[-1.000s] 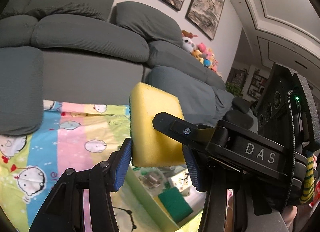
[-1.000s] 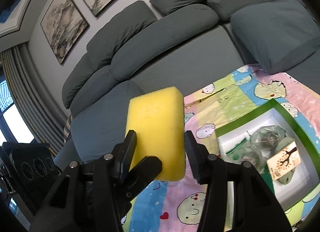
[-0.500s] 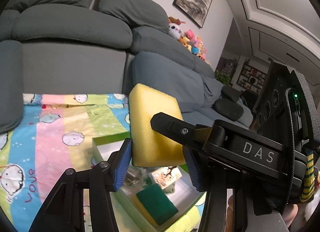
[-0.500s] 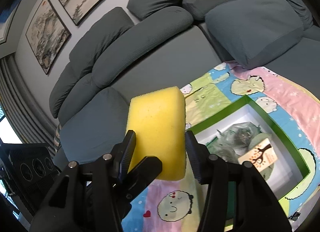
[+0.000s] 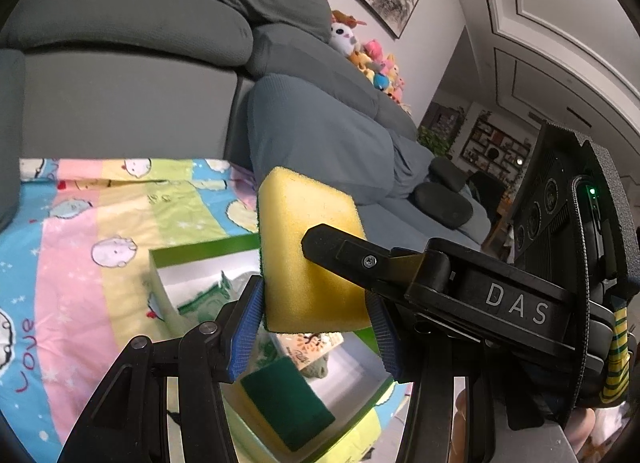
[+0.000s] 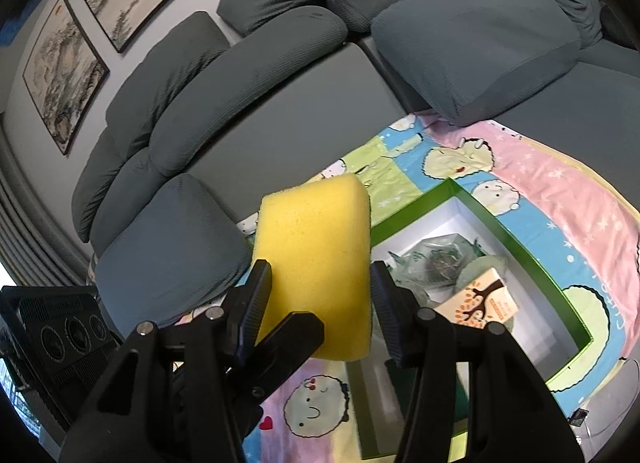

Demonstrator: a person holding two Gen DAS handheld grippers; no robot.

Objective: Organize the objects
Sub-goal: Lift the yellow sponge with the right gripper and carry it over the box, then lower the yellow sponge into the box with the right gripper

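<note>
Home living room, grey sofa [image 6: 280,75], framed paintings [image 6: 60,71], plush toys [image 5: 372,59]

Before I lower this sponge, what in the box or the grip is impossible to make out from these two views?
- Left wrist view: the green box floor is mostly hidden by the yellow sponge and gripper arms.
- Right wrist view: the clear bag's contents are too crumpled to tell.
- Both views: the sponge's far face is hidden.

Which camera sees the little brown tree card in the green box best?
The right wrist view: the card lies in the open inside the box. In the left wrist view the yellow sponge covers most of the card.
</note>
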